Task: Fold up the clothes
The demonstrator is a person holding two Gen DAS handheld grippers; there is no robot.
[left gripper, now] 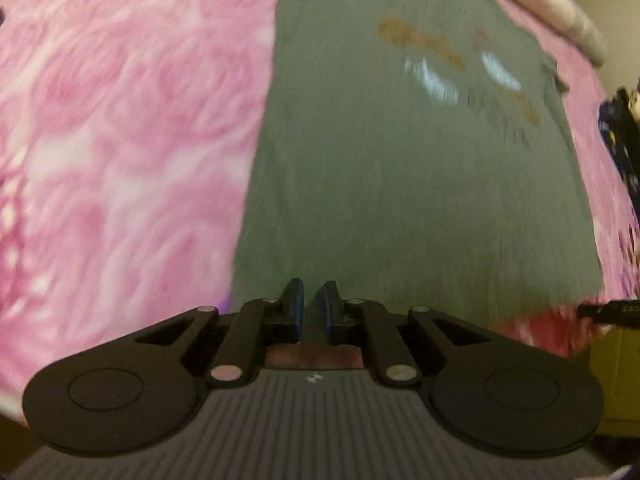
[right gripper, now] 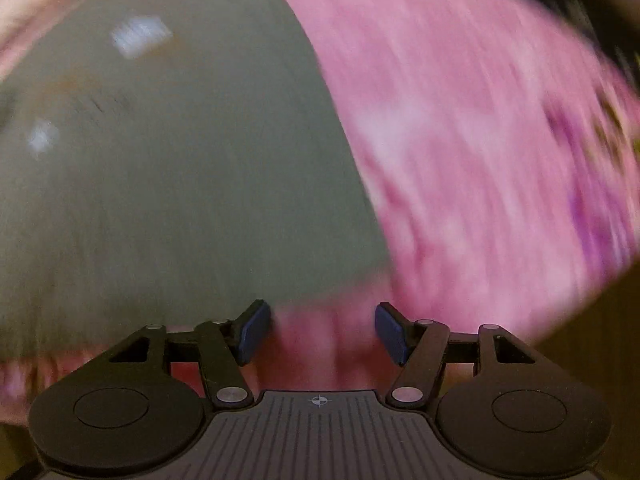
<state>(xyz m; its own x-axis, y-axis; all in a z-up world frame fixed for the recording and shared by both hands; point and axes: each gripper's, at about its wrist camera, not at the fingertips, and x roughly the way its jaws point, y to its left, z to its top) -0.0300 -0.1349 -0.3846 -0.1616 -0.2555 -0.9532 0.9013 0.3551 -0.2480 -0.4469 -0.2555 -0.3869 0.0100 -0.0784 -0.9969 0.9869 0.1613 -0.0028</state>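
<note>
Motion blur smears both views, worst from the right wrist, where the grey T-shirt [right gripper: 168, 184] and pink floral bedspread [right gripper: 480, 160] lose all detail. The shirt's printed design [left gripper: 460, 68] is unreadable. A dark patterned item [left gripper: 620, 148] is cut off at the left-wrist view's right edge.

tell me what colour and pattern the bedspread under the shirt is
Pink, with a blurry rose-like floral pattern; the bedspread shows best in the left wrist view.

The grey T-shirt [left gripper: 400, 184] is matt, finely ribbed cloth. The pink bedspread [left gripper: 120, 140] beneath looks soft, plush and slightly fuzzy.
</note>
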